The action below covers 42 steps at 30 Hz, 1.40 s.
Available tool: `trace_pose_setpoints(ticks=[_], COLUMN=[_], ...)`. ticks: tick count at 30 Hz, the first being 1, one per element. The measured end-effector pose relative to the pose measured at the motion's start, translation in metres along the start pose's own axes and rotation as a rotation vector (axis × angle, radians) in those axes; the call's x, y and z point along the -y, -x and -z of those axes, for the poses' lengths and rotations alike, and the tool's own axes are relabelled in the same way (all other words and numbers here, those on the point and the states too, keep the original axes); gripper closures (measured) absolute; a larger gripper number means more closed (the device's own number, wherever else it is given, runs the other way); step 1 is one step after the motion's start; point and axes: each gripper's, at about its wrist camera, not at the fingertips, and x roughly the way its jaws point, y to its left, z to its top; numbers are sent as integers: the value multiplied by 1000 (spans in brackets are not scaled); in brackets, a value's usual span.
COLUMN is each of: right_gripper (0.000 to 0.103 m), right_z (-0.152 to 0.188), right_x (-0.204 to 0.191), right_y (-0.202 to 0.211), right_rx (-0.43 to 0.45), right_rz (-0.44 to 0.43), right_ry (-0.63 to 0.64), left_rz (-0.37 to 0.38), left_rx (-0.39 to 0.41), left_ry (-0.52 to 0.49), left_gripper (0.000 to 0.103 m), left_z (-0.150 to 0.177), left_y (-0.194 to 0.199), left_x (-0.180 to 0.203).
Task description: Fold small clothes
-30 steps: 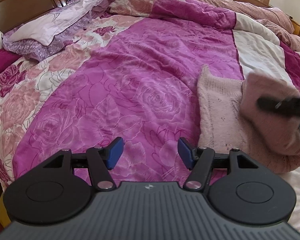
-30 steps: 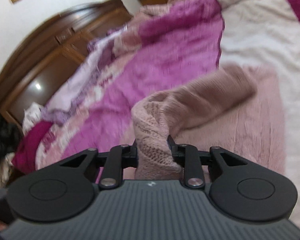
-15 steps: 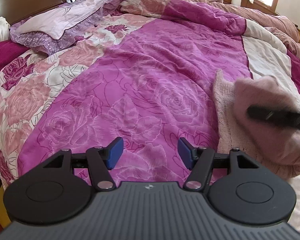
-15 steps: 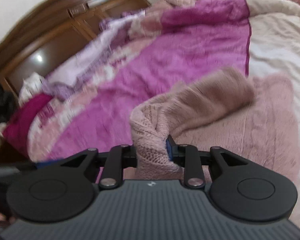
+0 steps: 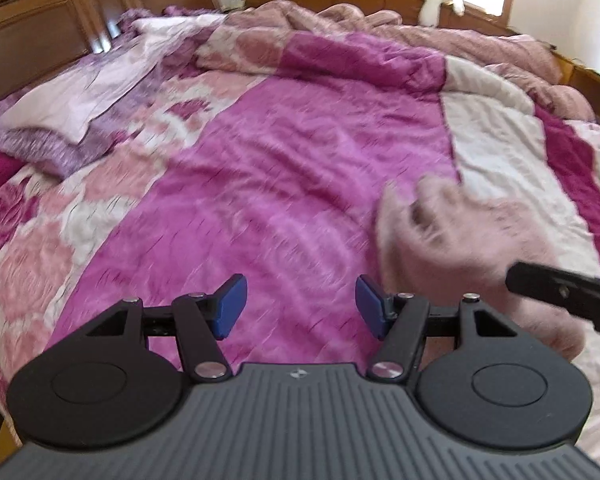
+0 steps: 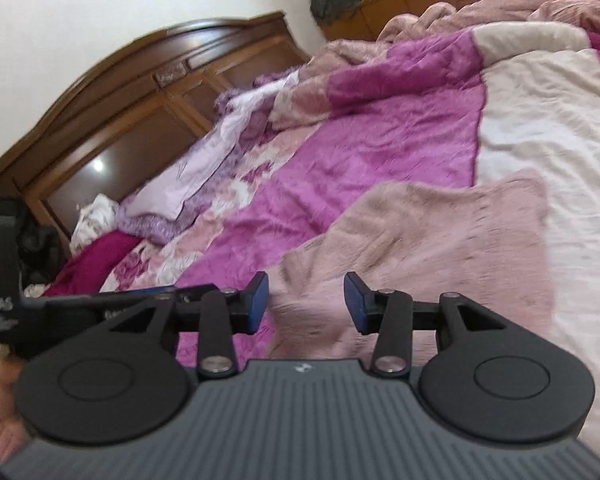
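A pale pink knitted garment (image 6: 440, 240) lies folded over on the bed, ahead of my right gripper (image 6: 306, 306). That gripper's jaws are opening, with nothing between the blue pads and the knit lying beyond them. In the left wrist view the same garment (image 5: 452, 240) is a blurred pink heap at the right, and a black finger (image 5: 560, 288) of the right gripper crosses in front of it. My left gripper (image 5: 300, 306) hangs open over the magenta quilt (image 5: 280, 184), left of the garment, holding nothing.
The bed's quilt has rose-print, magenta and cream (image 6: 560, 128) panels. A lilac pillow (image 5: 72, 108) and a dark wooden headboard (image 6: 132, 112) are at the left. Bunched pink bedding (image 5: 400, 28) lies along the far side. The left gripper's black body (image 6: 4, 280) shows in the right wrist view.
My right gripper has let go of the pink knit fold it was pinching, and the fold now lies on the garment. Both grippers have lifted a little, and both views tilted upward.
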Motion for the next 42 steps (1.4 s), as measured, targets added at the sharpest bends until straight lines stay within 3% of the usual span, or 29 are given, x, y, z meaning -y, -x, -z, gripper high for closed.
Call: trace_pose_setpoints(ticks=[2, 5, 12, 23, 25, 26, 31, 34, 37, 38, 39, 42], right_gripper=[57, 49, 48, 48, 43, 43, 43, 43, 43, 43, 42, 42], right_z=[-1, -3, 3, 23, 25, 25, 24, 24, 28, 29, 30, 30], right_x=[7, 25, 68, 101, 102, 102, 91, 71, 58, 56, 55, 54], right_y=[9, 19, 23, 15, 12, 10, 3, -1, -10, -12, -13, -12], right_rx=[30, 72, 92, 56, 50, 44, 13, 7, -6, -8, -9, -14], right_rz=[34, 111, 261, 287, 283, 278, 213, 195, 213, 225, 235, 241], right_ry=[-6, -22, -106, -215, -216, -215, -208, -120, -60, -45, -32, -20], left_rz=[33, 89, 180, 203, 219, 238, 247, 226, 218, 221, 214, 183], left_rx=[12, 22, -6, -90, -72, -68, 14, 29, -69, -80, -67, -48], left_ry=[-7, -21, -29, -78, -84, -89, -64, -37, -31, -28, -26, -20], left_gripper=[35, 35, 35, 36, 52, 77, 88, 88, 87, 83, 72, 52], left_z=[-9, -24, -48, -48, -43, -41, -43, -49, -44, -40, -37, -33], left_y=[-1, -5, -44, -128, -132, -133, -113, -109, -129, -133, -133, -124], left_x=[8, 23, 58, 93, 92, 92, 76, 53, 35, 32, 30, 27])
